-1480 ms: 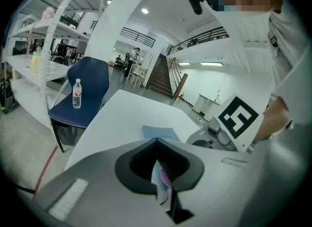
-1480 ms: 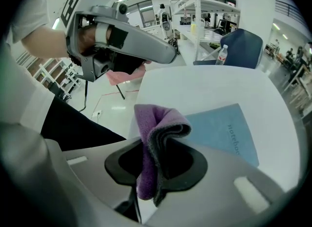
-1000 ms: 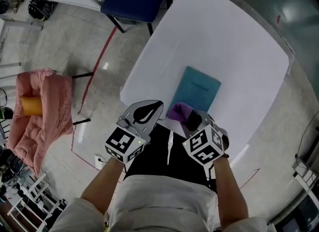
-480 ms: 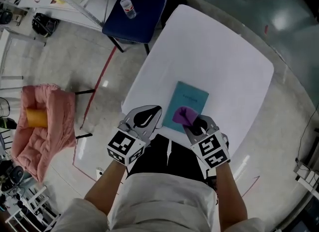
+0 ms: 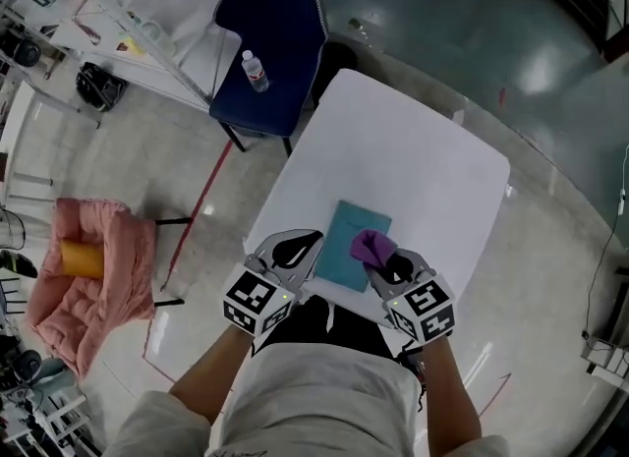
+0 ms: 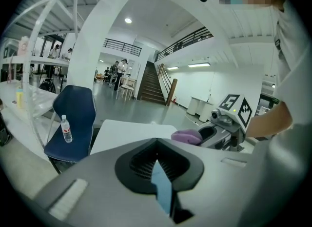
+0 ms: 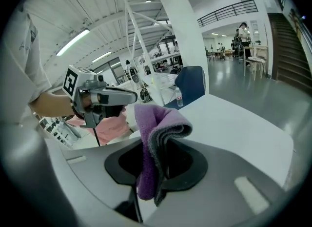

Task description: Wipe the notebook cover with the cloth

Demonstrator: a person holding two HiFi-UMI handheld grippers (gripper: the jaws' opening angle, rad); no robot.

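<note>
A teal notebook (image 5: 344, 231) lies flat near the front edge of the white table (image 5: 413, 150). My right gripper (image 5: 381, 255) is shut on a folded purple cloth (image 5: 369, 244), which hangs over the notebook's near right corner. In the right gripper view the cloth (image 7: 155, 143) stands up between the jaws of my right gripper (image 7: 155, 178). My left gripper (image 5: 307, 240) hovers at the notebook's near left edge, jaws shut with nothing held. In the left gripper view only a thin teal sliver of notebook (image 6: 162, 188) shows through my left gripper (image 6: 158, 170).
A dark blue chair (image 5: 270, 42) with a water bottle (image 5: 256, 70) on its seat stands at the table's far left. A pink padded seat (image 5: 93, 268) with an orange cylinder (image 5: 79, 258) sits on the floor to the left. Red tape lines mark the floor.
Both grippers have moved forward over the table's near edge. The cloth has shifted from the notebook's near left end to its near right corner.
</note>
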